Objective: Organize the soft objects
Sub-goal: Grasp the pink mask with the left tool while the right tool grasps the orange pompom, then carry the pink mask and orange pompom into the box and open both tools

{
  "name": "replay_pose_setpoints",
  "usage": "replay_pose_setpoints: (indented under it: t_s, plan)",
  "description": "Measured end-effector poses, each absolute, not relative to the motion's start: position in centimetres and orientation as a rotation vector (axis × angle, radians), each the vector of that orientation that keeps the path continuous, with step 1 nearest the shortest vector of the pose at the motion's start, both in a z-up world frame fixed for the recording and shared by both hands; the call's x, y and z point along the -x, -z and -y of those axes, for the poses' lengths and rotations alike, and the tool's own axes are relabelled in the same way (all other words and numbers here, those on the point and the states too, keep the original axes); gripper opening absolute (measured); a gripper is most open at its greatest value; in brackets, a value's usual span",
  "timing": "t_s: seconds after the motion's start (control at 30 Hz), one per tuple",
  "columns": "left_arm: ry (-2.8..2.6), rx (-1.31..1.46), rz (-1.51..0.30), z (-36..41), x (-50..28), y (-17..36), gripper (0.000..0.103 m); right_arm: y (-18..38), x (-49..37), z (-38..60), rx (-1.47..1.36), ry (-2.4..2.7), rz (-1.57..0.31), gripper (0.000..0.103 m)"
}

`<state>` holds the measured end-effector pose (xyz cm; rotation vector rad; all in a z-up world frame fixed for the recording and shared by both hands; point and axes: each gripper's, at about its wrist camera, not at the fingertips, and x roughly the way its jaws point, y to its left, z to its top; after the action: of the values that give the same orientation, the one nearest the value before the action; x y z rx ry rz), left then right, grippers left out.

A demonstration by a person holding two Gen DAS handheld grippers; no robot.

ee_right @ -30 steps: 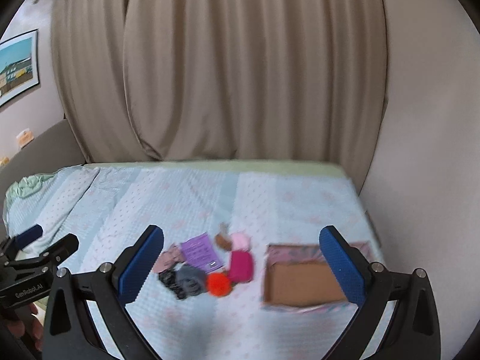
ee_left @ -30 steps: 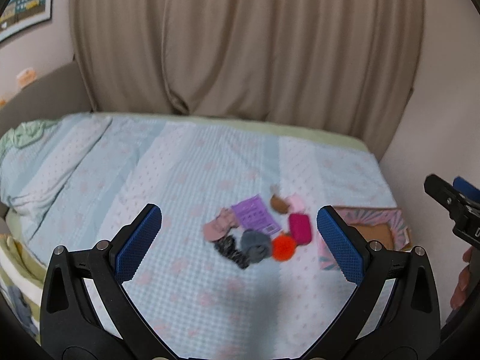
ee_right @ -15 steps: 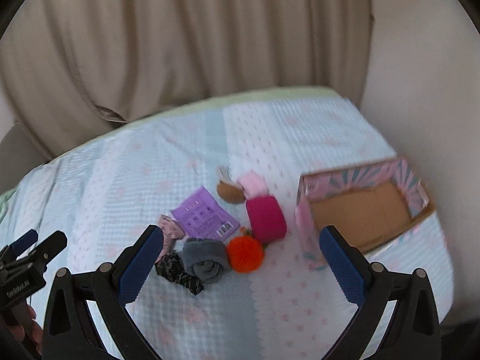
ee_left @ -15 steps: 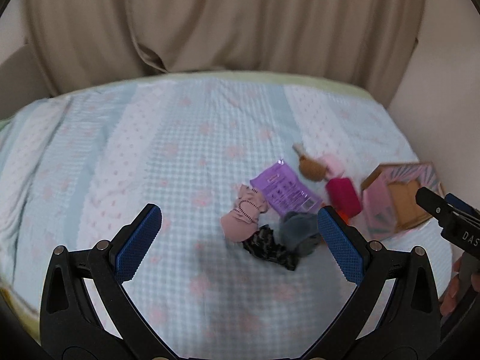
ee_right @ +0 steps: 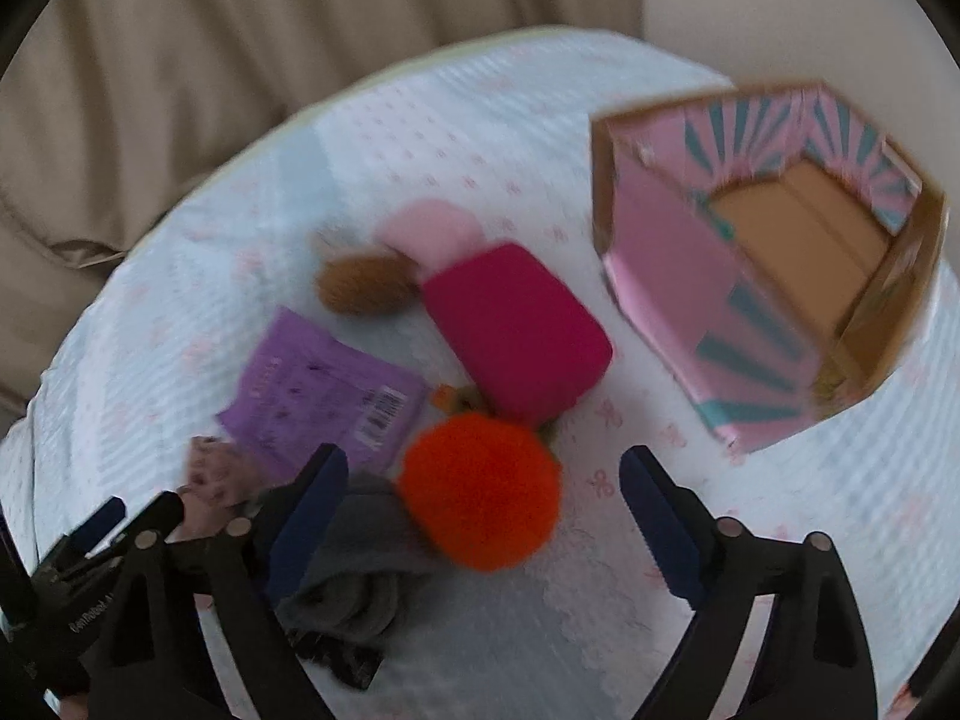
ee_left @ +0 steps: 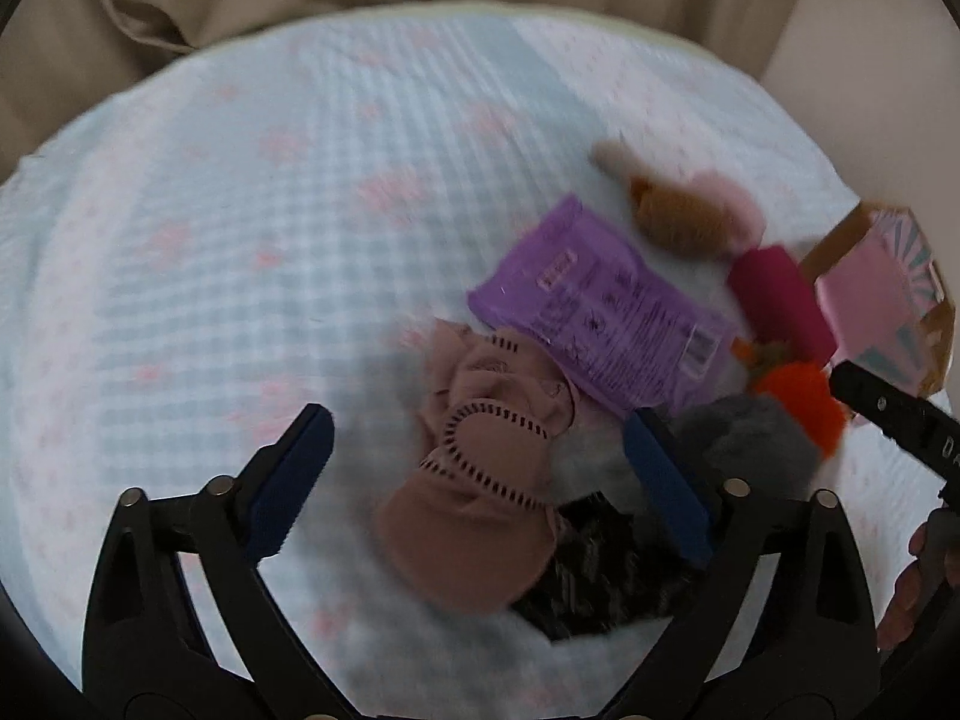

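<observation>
Soft stuff piled on the bed [ee_left: 240,192]: pink socks [ee_left: 480,480], purple packet [ee_left: 600,324], grey roll [ee_right: 360,564], orange pom-pom [ee_right: 480,489], magenta roll [ee_right: 516,330]. Left gripper [ee_left: 480,477] over the pink socks, fingers apart but just been closing, not pressing yet. Right gripper [ee_right: 483,516] likewise around the pom-pom. Pink box [ee_right: 660,252] just beside.

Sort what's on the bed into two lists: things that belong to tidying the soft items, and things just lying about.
Part of the job:
- dusty-pink socks
- grey sock roll
- dark patterned sock
- orange pompom
- magenta roll
- brown fluffy piece
- pale pink fluffy piece
- pink cardboard box, empty

Just lying about:
- purple flat packet, likely not soft
- bedspread
- curtain
</observation>
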<state>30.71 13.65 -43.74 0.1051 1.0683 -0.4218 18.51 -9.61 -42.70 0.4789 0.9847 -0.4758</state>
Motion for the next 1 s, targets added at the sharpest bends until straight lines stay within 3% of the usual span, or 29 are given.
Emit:
replay_pose_setpoints:
  t_s: [0.13,0.23,0.3,0.4,0.5,1.0]
  plan:
    - [0.448,-0.160,-1.099,-12.4,-31.5,46.6,0.088,45.7,-19.0,10.5,-0.558,0.499,-1.012,0.084]
    - [0.447,-0.185,-1.123,-11.9,-31.7,48.1,0.079,47.3,-19.4,10.7,-0.606,0.483,-1.033,0.072]
    - [0.448,-0.198,-1.127,-11.6,-31.8,49.0,0.068,48.3,-19.6,10.6,-0.632,0.469,-1.049,0.060]
    - [0.432,-0.254,-1.102,-10.9,-31.5,49.6,0.052,48.5,-19.5,10.4,-0.641,0.473,-1.030,0.051]
    - [0.448,-0.262,-1.087,-10.6,-31.4,49.6,0.046,48.5,-19.6,10.4,-0.639,0.461,-1.022,0.038]
    - [0.410,-0.173,-1.047,-13.0,-31.1,45.1,0.042,45.6,-19.8,9.7,-0.561,0.396,-0.987,0.035]
